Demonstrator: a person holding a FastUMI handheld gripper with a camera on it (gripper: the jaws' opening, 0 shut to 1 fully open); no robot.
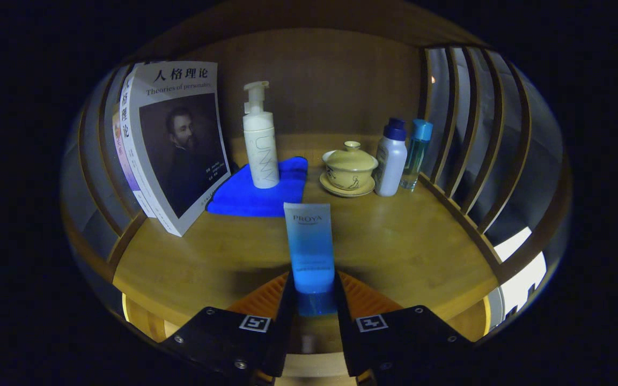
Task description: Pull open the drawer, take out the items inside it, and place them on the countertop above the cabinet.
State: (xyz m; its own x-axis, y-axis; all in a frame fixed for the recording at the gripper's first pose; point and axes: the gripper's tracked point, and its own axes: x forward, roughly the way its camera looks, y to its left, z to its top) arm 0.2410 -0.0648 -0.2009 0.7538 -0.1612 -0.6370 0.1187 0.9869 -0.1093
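A blue squeeze tube with a pale upper end [309,244] stands upright between the two fingers of the gripper [313,300], which are closed on it, one pressing each side of its lower part near the cap. The tube is over the front part of the wooden countertop [405,241]; whether its base touches the wood cannot be told, as the fingers hide it.

Taking the tube as the clock's centre, a folded bright blue cloth [255,193] lies on the countertop at about eleven o'clock, just beyond the tube. A white pump bottle [259,140] stands upright on that cloth. At ten o'clock a few books stand leaning against the slatted side rail [94,161], the front one a thick white paperback with a dark portrait on its cover [177,142].

At about one o'clock sits a tan ceramic lidded cup on a matching saucer [348,169]. Just beside it, at two o'clock, stands a white bottle with a dark blue cap [391,156], and close against that a slim clear bottle with a teal cap [415,154].
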